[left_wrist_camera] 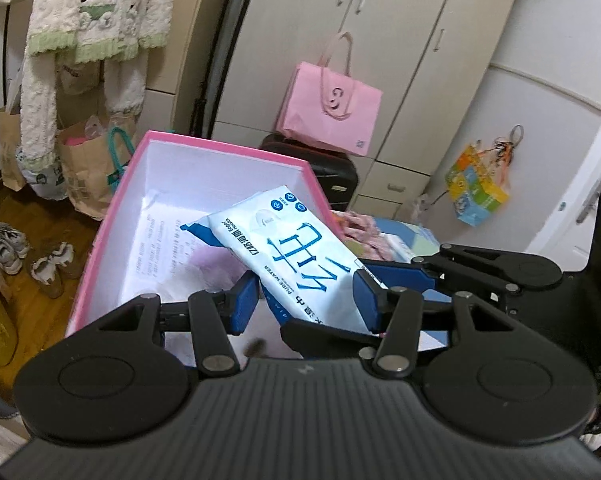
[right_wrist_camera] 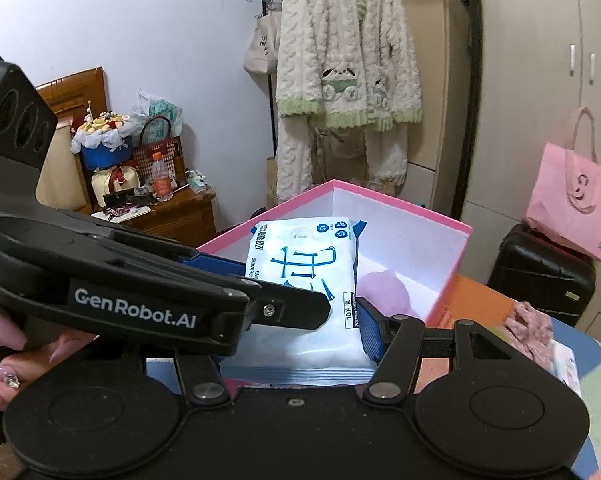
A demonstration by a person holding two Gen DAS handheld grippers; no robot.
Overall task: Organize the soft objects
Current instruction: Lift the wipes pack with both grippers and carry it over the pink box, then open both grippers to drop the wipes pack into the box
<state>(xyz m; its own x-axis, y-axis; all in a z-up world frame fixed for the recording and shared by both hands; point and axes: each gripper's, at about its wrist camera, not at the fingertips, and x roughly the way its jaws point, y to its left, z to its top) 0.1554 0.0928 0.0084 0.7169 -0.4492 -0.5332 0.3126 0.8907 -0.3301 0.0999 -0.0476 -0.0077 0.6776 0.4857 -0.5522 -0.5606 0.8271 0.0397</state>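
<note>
A big wardrobe (left_wrist_camera: 380, 60) is seen at the back of the room, and a fluffy white and green robe (right_wrist_camera: 340, 68) is hung on a rack beside it. A black suitcase (left_wrist_camera: 332, 172) is stood in front of the wardrobe, with a pink paper bag (left_wrist_camera: 332, 108) set on top of it.

Closer in, a pink box (left_wrist_camera: 140, 208) with white walls is open at the top. A sheet of paper and something soft and pale purple (right_wrist_camera: 384, 288) are seen at its bottom.

A white and blue pack of wet wipes (left_wrist_camera: 300, 256) is held over the box, tilted, with its far end leaning inside it. The pack is squeezed by the left gripper (left_wrist_camera: 308, 300), its blue pads pressed on both sides. The near end of the pack is gripped by the right gripper (right_wrist_camera: 300, 320) too, but only one of its pads (right_wrist_camera: 370, 332) can be seen. A hand (right_wrist_camera: 4, 352) with long pink nails is wrapped around the left gripper's handle.
</note>
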